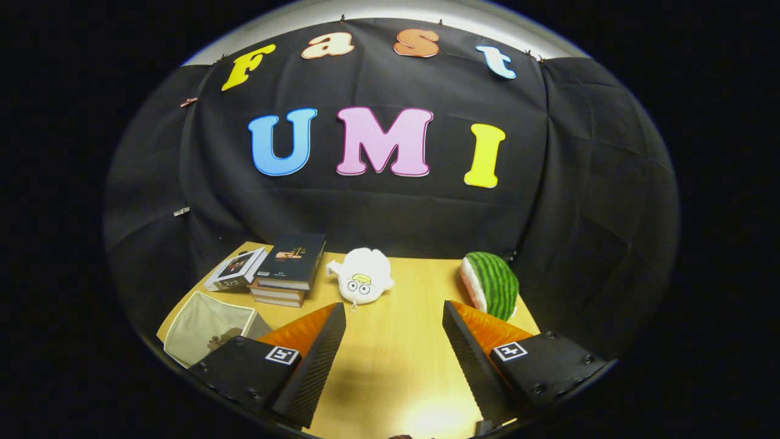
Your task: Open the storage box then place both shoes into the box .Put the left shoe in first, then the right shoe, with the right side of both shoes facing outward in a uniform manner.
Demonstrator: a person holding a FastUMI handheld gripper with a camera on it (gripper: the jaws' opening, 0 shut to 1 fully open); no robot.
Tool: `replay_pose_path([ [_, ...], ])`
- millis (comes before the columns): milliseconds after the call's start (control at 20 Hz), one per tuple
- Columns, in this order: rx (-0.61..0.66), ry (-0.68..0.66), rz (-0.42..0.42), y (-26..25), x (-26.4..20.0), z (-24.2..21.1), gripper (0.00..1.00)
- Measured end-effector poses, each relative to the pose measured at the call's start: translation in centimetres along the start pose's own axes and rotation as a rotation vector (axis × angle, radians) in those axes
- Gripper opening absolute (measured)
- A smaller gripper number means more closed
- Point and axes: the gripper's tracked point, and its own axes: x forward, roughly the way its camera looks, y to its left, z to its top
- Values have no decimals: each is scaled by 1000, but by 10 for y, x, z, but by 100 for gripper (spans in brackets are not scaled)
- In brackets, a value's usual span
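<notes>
The gripper [394,314] is held wide apart above the table [390,366] — nothing is gripped. A storage box [207,326] (beige, open-topped) is seen beside the left finger.

My claw [394,317] is spread wide over the light wooden desk [396,366], nothing between the fingers. Bare wood runs straight ahead between them, a clean lane. That lane ends at the white plush toy with cartoon eyes [363,275], lying just beyond the fingertips, a bit left of centre. Right side: green striped watermelon-slice plush [491,284] sits close ahead of my right finger, near the desk edge, tight there. Left side is crowded: stack of dark hardcover books [289,269], a flat white box with a dark picture [235,269] touching it, and an open beige fabric bin [204,326] right beside my left finger. Open gap between toy and watermelon. Black cloth wall closes the far end.
</notes>
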Motion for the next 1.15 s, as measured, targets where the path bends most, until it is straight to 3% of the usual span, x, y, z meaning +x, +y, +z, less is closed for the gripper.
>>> replay_pose_path([
  [350, -58, -114, 39, -46, -17, 22, 98],
  [800, -94, -138, 201, -51, -16, 4, 98],
  [1150, -85, -170, 250, -54, -19, -6, 98],
])
